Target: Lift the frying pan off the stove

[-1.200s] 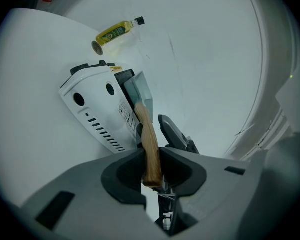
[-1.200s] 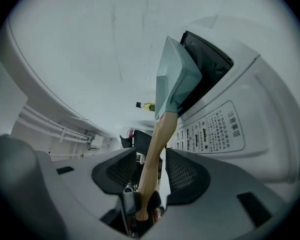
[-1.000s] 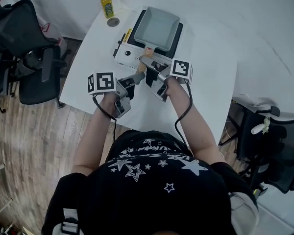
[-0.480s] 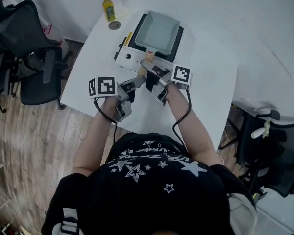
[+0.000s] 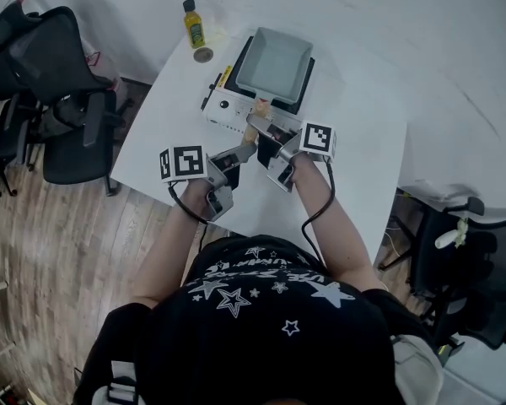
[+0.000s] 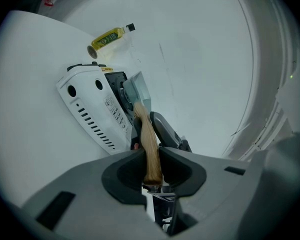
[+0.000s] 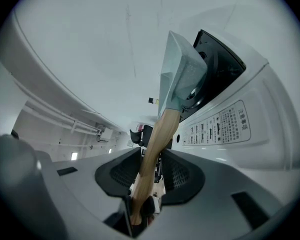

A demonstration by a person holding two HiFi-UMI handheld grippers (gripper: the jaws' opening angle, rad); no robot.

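Note:
A grey square frying pan [image 5: 274,62] sits over the burner of a white portable stove [image 5: 226,108] on the white table [image 5: 354,142]; its wooden handle [image 5: 261,106] points toward me. My left gripper [image 5: 246,150] is shut on the end of that handle [image 6: 149,144]. My right gripper [image 5: 266,129] grips the handle [image 7: 157,134] further up, with both pads touching the wood while its jaws are opening slightly. In the right gripper view the pan [image 7: 180,74] stands just above the stove [image 7: 230,124]. I cannot tell whether it is clear of the burner.
A yellow oil bottle [image 5: 193,24] and a small round cap [image 5: 203,55] stand at the table's far left corner. Black office chairs stand to the left [image 5: 59,99] and to the right [image 5: 472,268] of the table. The near table edge is close to my body.
Both grippers stay on the pan's handle. The head view has shifted a little, so the table sits slightly lower and further right in the picture.

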